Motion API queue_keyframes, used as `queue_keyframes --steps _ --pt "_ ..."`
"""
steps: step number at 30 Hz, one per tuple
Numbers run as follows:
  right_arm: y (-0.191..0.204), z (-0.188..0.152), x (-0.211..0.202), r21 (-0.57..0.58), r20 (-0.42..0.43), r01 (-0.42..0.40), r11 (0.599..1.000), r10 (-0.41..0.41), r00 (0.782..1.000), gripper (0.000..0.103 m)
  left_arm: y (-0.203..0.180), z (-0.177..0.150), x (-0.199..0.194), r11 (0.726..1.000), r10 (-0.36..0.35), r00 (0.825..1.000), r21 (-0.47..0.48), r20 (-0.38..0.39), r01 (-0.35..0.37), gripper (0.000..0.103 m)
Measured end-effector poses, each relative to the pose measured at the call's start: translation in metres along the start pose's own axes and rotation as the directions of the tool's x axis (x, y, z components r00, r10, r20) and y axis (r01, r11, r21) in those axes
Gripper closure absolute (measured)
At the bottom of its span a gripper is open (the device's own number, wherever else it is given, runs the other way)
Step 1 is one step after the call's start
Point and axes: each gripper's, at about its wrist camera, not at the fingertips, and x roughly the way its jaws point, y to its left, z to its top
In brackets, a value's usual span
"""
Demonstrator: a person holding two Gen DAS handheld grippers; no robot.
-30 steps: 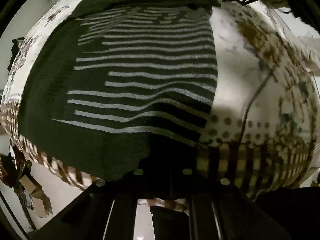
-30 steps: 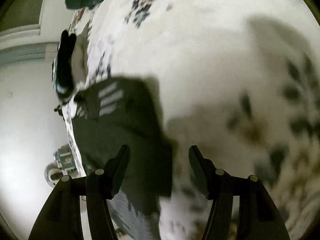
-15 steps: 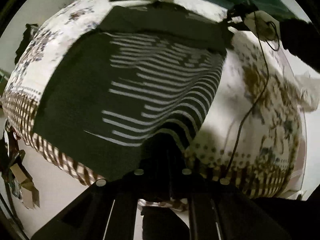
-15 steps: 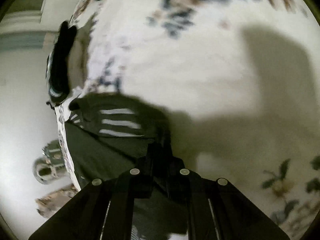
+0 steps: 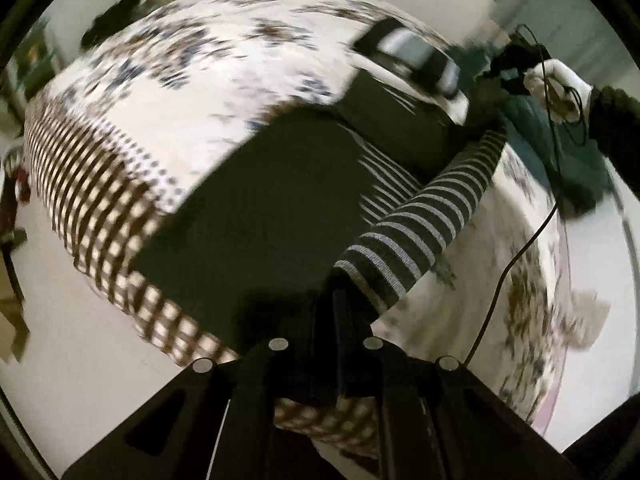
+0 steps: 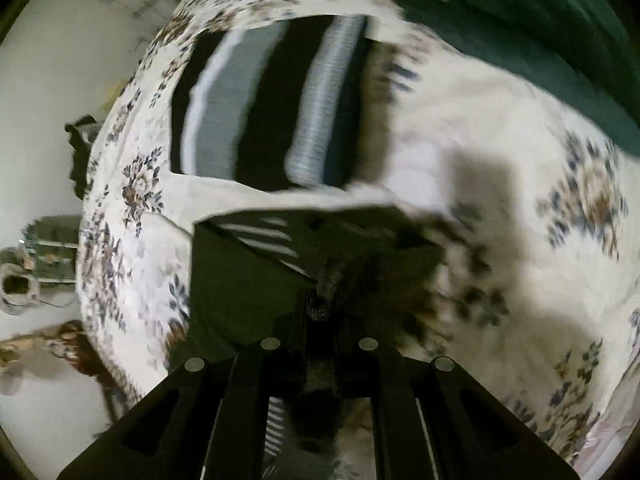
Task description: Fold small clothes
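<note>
A dark striped garment [image 5: 256,216] lies on a floral bedspread [image 5: 192,92]. My left gripper [image 5: 336,300] is shut on its near edge, and the striped part [image 5: 420,232] is lifted and curls over the dark part. My right gripper [image 6: 324,300] is shut on the far corner of the same garment [image 6: 240,276]; it also shows in the left wrist view [image 5: 512,68], held by a white-gloved hand [image 5: 556,80]. Both views are blurred by motion.
A folded black, grey and white striped garment [image 6: 272,108] lies on the bed beyond the right gripper. A dark green blanket [image 6: 520,32] lies at the far right. The bed's checkered edge [image 5: 100,208] drops to the floor on the left. A black cable [image 5: 516,252] crosses the bedspread.
Both grippers have lifted the garment's right side and carried it leftward, so the striped part now curls over. The right gripper closed on the corner a second ago.
</note>
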Motion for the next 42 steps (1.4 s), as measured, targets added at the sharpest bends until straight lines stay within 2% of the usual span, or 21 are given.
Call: queue_keyframes --steps 3,7,8,10,11,13,14,15,17,22,24,26,27,29,32,33,36,37,38,40,42 --pt "0.069 0.027 0.031 -0.026 0.007 0.072 0.997 -0.072 0.997 0.094 0.055 0.016 0.009 0.997 0.017 1.0 -0.081 0.006 -0.017 0.103" --pt "0.14 0.054 0.108 -0.032 -0.031 0.164 0.986 -0.165 0.986 0.094 0.126 0.03 0.049 0.983 0.014 0.999 -0.18 -0.047 -0.022 0.103" --pt "0.152 0.058 0.126 -0.142 -0.085 0.2 0.969 -0.214 0.973 0.094 0.142 0.034 0.061 0.98 -0.018 0.998 -0.197 -0.065 0.004 0.103" --pt "0.173 0.059 0.169 -0.17 -0.142 0.254 0.952 -0.279 0.95 0.093 0.15 0.04 0.07 0.981 -0.021 0.997 -0.196 -0.081 0.005 0.102" --pt "0.176 0.06 0.185 -0.155 -0.179 0.255 0.954 -0.281 0.943 0.088 0.15 0.044 0.077 0.983 -0.062 0.994 -0.179 -0.094 0.044 0.099" --pt "0.175 0.058 0.193 -0.101 -0.2 0.216 0.971 -0.233 0.952 0.073 0.139 0.049 0.085 0.993 -0.046 0.991 -0.11 -0.128 0.032 0.075" --pt "0.173 0.053 0.189 -0.075 -0.194 0.179 0.981 -0.19 0.962 0.06 0.131 0.05 0.088 0.995 -0.071 0.988 -0.075 -0.134 0.061 0.053" --pt "0.172 0.048 0.183 -0.07 -0.186 0.154 0.986 -0.164 0.969 0.051 0.124 0.05 0.089 0.995 -0.088 0.987 -0.049 -0.132 0.082 0.044" --pt "0.165 0.034 0.167 -0.061 -0.182 0.13 0.99 -0.139 0.974 0.05 0.102 0.05 0.096 0.993 -0.11 0.983 0.027 -0.148 0.115 0.044" --pt "0.141 -0.033 0.123 -0.033 -0.264 -0.02 0.999 0.011 0.964 0.05 0.062 0.041 0.145 0.984 0.02 0.969 0.177 -0.247 0.024 0.044" --pt "0.134 -0.075 0.122 -0.007 -0.332 -0.065 0.998 0.059 0.941 0.05 0.069 0.04 0.16 0.987 0.095 0.959 0.152 -0.269 -0.055 0.045" --pt "0.126 -0.124 0.139 0.038 -0.435 -0.11 0.993 0.116 0.893 0.05 0.084 0.044 0.157 0.984 0.169 0.945 0.107 -0.279 -0.145 0.045" --pt "0.124 -0.147 0.154 0.067 -0.479 -0.125 0.99 0.142 0.866 0.05 0.092 0.047 0.153 0.985 0.172 0.945 0.077 -0.279 -0.157 0.044" --pt "0.126 -0.181 0.184 0.109 -0.522 -0.148 0.983 0.183 0.833 0.05 0.114 0.056 0.137 0.98 0.198 0.947 0.015 -0.252 -0.201 0.044" --pt "0.147 -0.203 0.216 0.193 -0.464 -0.266 0.944 0.327 0.823 0.049 0.144 0.064 0.116 0.966 0.239 0.947 -0.046 -0.215 -0.254 0.044" --pt "0.157 -0.206 0.219 0.225 -0.44 -0.321 0.92 0.39 0.809 0.049 0.151 0.065 0.11 0.965 0.237 0.95 -0.064 -0.206 -0.254 0.044" --pt "0.174 -0.204 0.213 0.309 -0.355 -0.482 0.82 0.57 0.741 0.049 0.153 0.06 0.096 0.979 0.165 0.969 -0.087 -0.181 -0.183 0.044" --pt "0.175 -0.204 0.207 0.297 -0.345 -0.483 0.824 0.564 0.75 0.049 0.152 0.056 0.091 0.984 0.146 0.973 -0.078 -0.178 -0.162 0.044" --pt "0.174 -0.203 0.199 0.248 -0.348 -0.441 0.863 0.504 0.791 0.049 0.147 0.051 0.089 0.987 0.133 0.975 -0.06 -0.18 -0.146 0.044" --pt "0.17 -0.207 0.189 0.149 -0.365 -0.342 0.928 0.374 0.853 0.049 0.125 0.042 0.096 0.993 0.114 0.974 -0.014 -0.194 -0.119 0.044" --pt "0.161 -0.21 0.187 0.111 -0.394 -0.265 0.958 0.287 0.873 0.049 0.108 0.034 0.108 0.993 0.117 0.97 0.049 -0.215 -0.108 0.044"
